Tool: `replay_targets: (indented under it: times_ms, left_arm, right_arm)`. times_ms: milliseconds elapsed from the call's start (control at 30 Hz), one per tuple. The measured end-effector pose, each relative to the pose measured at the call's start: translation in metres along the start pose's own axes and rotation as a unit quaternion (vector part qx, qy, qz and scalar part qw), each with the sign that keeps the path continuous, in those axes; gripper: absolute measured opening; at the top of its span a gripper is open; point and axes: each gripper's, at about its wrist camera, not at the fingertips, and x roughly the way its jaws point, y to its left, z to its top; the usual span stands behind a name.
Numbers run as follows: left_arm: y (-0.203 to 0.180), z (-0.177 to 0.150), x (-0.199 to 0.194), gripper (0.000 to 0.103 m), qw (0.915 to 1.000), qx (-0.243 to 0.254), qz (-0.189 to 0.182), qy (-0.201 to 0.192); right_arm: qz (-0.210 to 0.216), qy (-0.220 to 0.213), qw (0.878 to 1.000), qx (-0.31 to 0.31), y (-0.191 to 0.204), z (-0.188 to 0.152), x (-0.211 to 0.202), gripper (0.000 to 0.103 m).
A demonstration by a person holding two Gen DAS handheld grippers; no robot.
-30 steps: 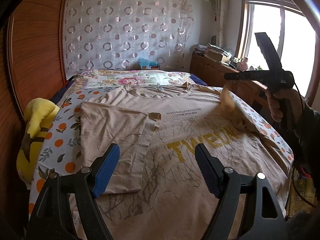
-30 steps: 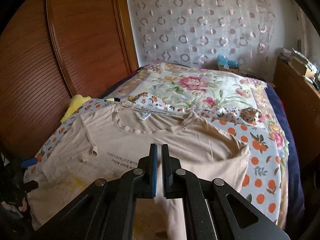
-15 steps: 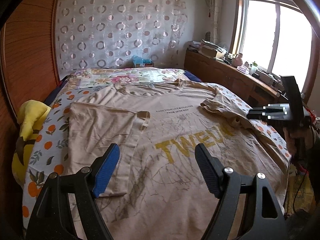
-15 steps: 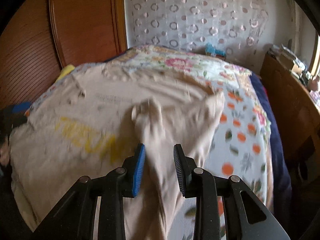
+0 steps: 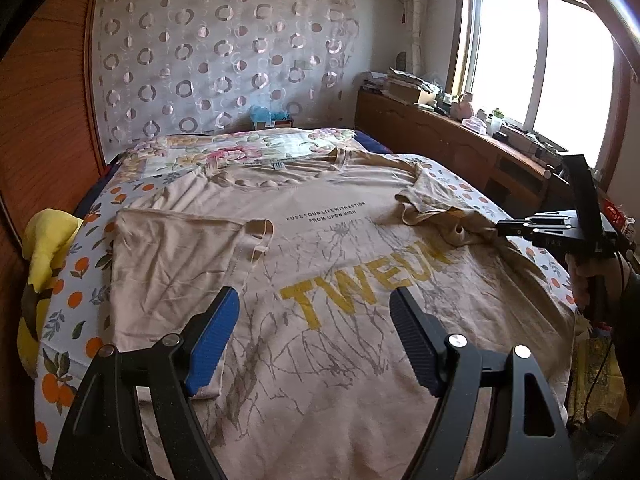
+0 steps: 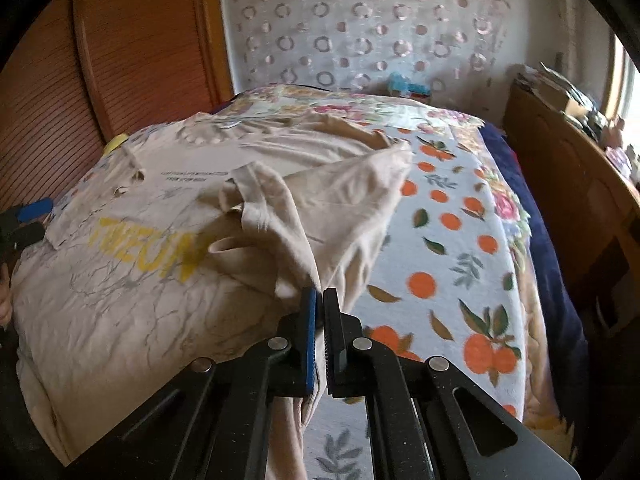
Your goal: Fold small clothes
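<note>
Right wrist view: right gripper point(image 6: 319, 304) is clamped on the beige t-shirt point(image 6: 160, 248), sleeve bunched just ahead, pinch point hidden. Left gripper point(image 5: 314, 334) hovers spread wide above the shirt's hem.

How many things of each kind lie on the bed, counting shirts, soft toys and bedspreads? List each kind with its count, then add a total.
Shirts: 1, the beige T-shirt
Soft toys: 1, the yellow toy at the bed's edge
Bedspreads: 1, the orange-print cover
Total: 3
</note>
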Motion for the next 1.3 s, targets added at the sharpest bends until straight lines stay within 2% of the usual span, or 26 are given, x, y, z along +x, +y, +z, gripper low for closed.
replay_targets:
  times_ms: [67, 200, 300, 333, 433, 467, 633, 900, 967, 1000, 1100, 1300]
  left_arm:
    - [0.001, -0.002, 0.0, 0.078, 1.0, -0.002, 0.0, 0.001]
    - [0.002, -0.001, 0.0, 0.078, 1.0, -0.004, 0.001, 0.001]
    - [0.003, -0.003, -0.002, 0.078, 1.0, -0.007, 0.002, -0.001]
    - [0.003, -0.002, -0.002, 0.078, 1.0, -0.007, 0.002, -0.002]
    - [0.004, -0.002, -0.004, 0.078, 1.0, -0.009, 0.003, -0.004]
    - [0.004, -0.003, -0.004, 0.078, 0.9999, -0.009, 0.002, -0.004]
    - [0.006, -0.004, -0.004, 0.078, 0.9999, -0.01, 0.002, -0.001]
    - [0.011, -0.006, -0.007, 0.078, 0.9998, -0.017, 0.007, -0.003]
    - [0.012, -0.007, -0.006, 0.078, 0.9998, -0.018, 0.007, -0.003]
    - [0.013, -0.007, -0.006, 0.078, 0.9998, -0.019, 0.007, -0.002]
    - [0.013, -0.007, -0.006, 0.078, 0.9998, -0.018, 0.006, -0.003]
    - [0.012, -0.005, -0.006, 0.078, 0.9998, -0.017, 0.007, -0.006]
  right_arm:
    - [-0.014, 0.0, 1.0, 0.003, -0.003, -0.001, -0.002, 0.003]
    - [-0.013, -0.004, 1.0, 0.01, 0.002, -0.002, -0.007, 0.004]
    - [-0.014, -0.014, 1.0, 0.001, 0.012, -0.001, -0.009, 0.008]
    - [-0.01, -0.018, 1.0, -0.003, 0.013, -0.001, -0.013, 0.011]
    - [-0.006, -0.031, 0.999, -0.021, 0.026, 0.0, -0.02, 0.027]
    - [-0.001, -0.034, 0.999, -0.028, 0.031, 0.001, -0.021, 0.027]
    - [0.022, -0.018, 0.998, -0.06, 0.054, 0.003, -0.005, 0.027]
    - [-0.042, 0.036, 0.997, -0.056, 0.034, 0.013, 0.038, 0.027]
    - [-0.039, 0.035, 0.997, -0.056, 0.033, 0.014, 0.037, 0.011]
    - [-0.039, 0.033, 0.997, -0.057, 0.033, 0.015, 0.036, 0.007]
    - [-0.013, 0.016, 0.999, -0.045, 0.03, 0.014, 0.025, 0.005]
    - [0.045, -0.025, 0.998, -0.026, 0.027, 0.01, -0.021, 0.004]
